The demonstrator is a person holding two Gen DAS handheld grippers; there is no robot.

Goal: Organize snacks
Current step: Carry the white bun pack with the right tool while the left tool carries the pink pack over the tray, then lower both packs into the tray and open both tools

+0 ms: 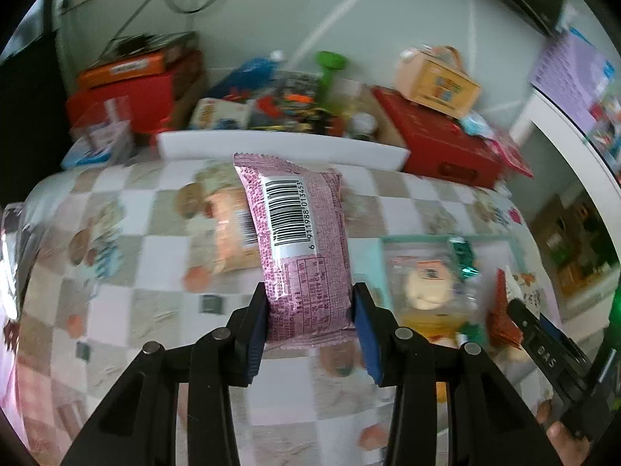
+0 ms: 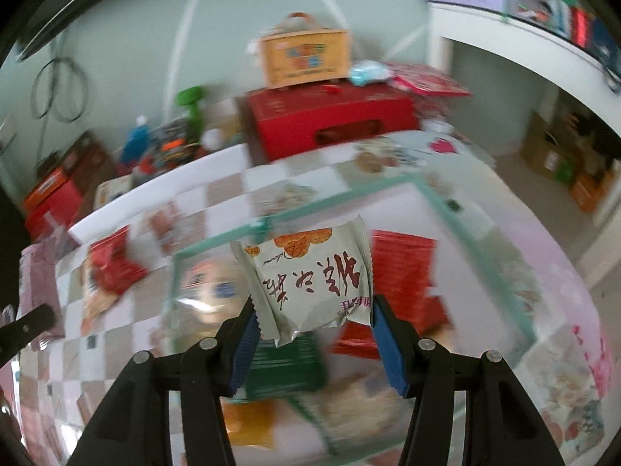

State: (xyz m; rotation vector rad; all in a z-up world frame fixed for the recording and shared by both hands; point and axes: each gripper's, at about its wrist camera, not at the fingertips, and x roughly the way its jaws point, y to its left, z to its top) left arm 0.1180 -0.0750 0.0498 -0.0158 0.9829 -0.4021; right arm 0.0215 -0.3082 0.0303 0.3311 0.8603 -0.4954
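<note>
My left gripper (image 1: 310, 312) is shut on a pink snack packet (image 1: 299, 248), barcode side up, held above the checkered tablecloth. My right gripper (image 2: 312, 320) is shut on a white snack packet (image 2: 310, 275) with red writing, held over a clear bin (image 2: 481, 233) with a teal rim. The bin holds red packets (image 2: 403, 272), a green packet (image 2: 287, 369) and other snacks. The bin also shows in the left wrist view (image 1: 427, 283) at the right, with the right gripper (image 1: 516, 303) beside it. An orange packet (image 1: 229, 229) lies on the cloth behind the pink one.
A white tray (image 1: 279, 147) stands at the table's back. Behind it are red boxes (image 1: 446, 143), a small carton (image 1: 434, 81), a green bottle (image 1: 326, 73) and clutter. A red packet (image 2: 108, 268) lies on the cloth left of the bin. White shelving (image 2: 504, 39) stands at the right.
</note>
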